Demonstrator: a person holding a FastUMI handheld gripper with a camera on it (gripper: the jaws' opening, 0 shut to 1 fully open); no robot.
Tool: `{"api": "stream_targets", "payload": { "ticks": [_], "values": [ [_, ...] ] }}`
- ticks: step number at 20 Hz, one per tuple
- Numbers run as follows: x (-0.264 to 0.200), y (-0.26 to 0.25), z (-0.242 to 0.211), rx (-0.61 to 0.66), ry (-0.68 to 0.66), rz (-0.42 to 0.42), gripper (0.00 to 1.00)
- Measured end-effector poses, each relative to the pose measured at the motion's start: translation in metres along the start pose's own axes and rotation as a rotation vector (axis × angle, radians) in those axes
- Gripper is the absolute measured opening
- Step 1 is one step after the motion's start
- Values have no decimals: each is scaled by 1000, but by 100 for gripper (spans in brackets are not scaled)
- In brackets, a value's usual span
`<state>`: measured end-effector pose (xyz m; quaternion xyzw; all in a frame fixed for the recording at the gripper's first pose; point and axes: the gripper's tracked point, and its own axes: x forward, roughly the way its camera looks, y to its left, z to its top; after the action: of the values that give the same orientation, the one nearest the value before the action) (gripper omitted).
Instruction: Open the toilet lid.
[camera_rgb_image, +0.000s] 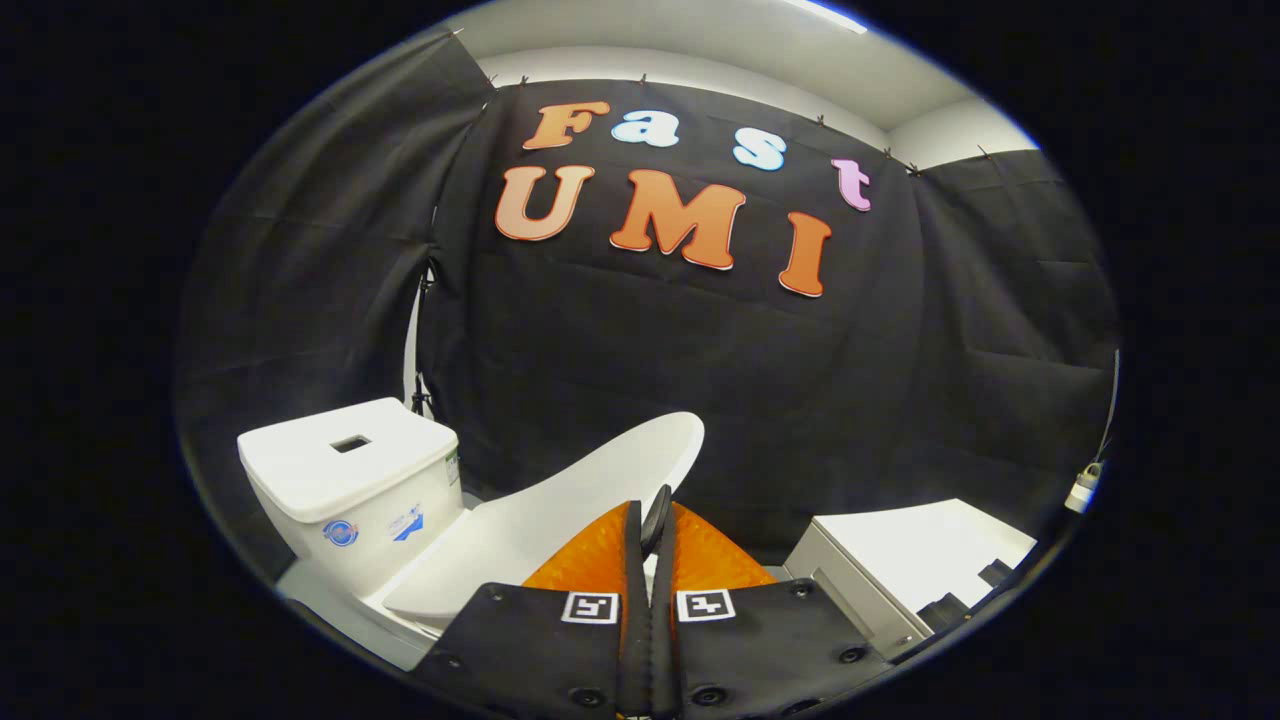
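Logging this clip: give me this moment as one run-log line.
phase: lifting | gripper: fingers together, contact unclear | toilet lid: partly raised, tilted | tank: behind lid | white cabinet: beside

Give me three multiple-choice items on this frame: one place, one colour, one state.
1. Where is the tank relative to the toilet lid?
A. Left of it
B. Right of it
C. On top of the cabinet

2. What colour is the toilet?
A. Black
B. White
C. Blue

3. How do the jaws stand?
A. Spread wide
B. Closed together
C. Clamped on a brush

Key:
1 A: the tank stands left of the toilet lid, while the cabinet sits apart on the far right.
2 B: tank and lid are both white against the black cloth.
3 B: the gripper has its jaws drawn together with almost no gap, the lid just ahead of them. Whether they pinch its edge cannot be told.
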<state>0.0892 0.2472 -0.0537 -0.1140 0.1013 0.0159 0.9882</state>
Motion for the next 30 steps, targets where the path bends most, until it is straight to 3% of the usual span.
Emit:
{"api": "stream_targets", "payload": {
  "ticks": [13, 21, 30],
  "values": [
    [-11, 143, 92, -113, -104, 148, 8],
    [-13, 237, 119, -171, -129, 226, 8],
    [-19, 345, 118, -276, -154, 337, 8]
  ]
}}
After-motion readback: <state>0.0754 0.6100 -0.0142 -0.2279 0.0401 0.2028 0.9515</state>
